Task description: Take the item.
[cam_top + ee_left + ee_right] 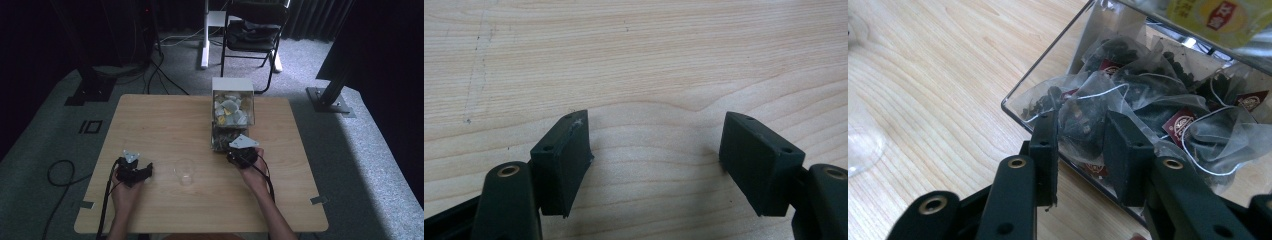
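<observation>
At the left we see the left gripper (134, 170) resting low over the wooden surface (165, 125), its jaws standing wide apart with nothing but bare wood grain between them. Just to its right stands a clear plastic cup (184, 171), apart from both grippers, with open wood all around it and toward the near edge.

Farther right, the right gripper (1080, 137) reaches into the lower compartment of the clear box (232, 117), over its low transparent front wall. Its jaws have closed in on a mesh tea bag (1083, 117) with dark leaves, one pad on each side of the pouch and pressing it. More tea bags (1198, 130) with red tags lie crowded just behind and to the right. The box's wall edge runs close beneath the jaws.
</observation>
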